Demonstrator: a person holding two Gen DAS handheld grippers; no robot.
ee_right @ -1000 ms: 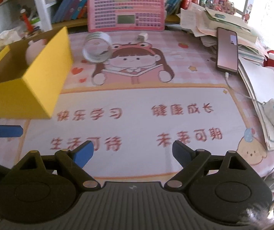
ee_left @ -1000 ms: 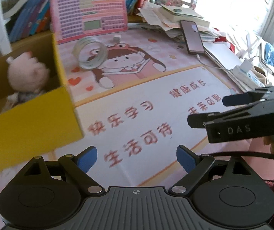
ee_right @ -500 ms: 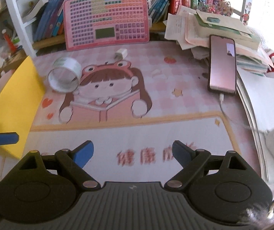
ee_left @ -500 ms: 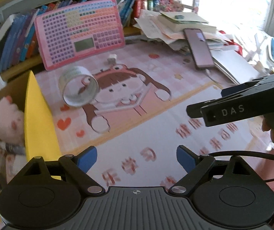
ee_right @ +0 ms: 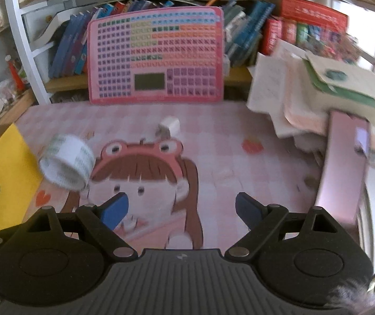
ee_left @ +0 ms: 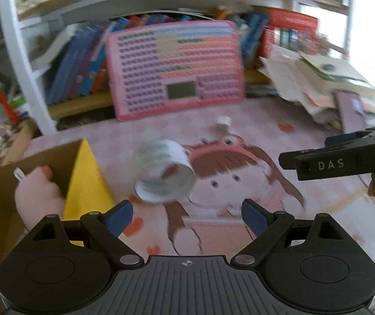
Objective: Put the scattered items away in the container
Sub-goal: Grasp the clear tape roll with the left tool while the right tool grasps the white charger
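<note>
A roll of clear tape (ee_left: pixel 162 174) lies on its side on the pink cartoon desk mat (ee_left: pixel 240 147), just beyond my left gripper (ee_left: pixel 186 216), which stands open and empty. The yellow cardboard box (ee_left: pixel 87 181) sits at the left with a pink plush toy (ee_left: pixel 36 193) inside. In the right wrist view the tape roll (ee_right: pixel 66 161) is at the left and a small white charger plug (ee_right: pixel 169 127) lies further back. My right gripper (ee_right: pixel 182 208) is open and empty over the mat; it also shows as a black bar (ee_left: pixel 339 161) at the left view's right edge.
A pink keyboard-like toy board (ee_right: pixel 155 55) leans against a bookshelf at the back. A stack of papers and booklets (ee_right: pixel 318 89) and a pink phone (ee_right: pixel 342 168) lie at the right. The yellow box wall (ee_right: pixel 6 178) borders the left.
Both grippers have moved forward over the mat toward the back; the tape roll, plug and pink board now look larger and nearer. The printed characters on the mat have dropped out of view.
</note>
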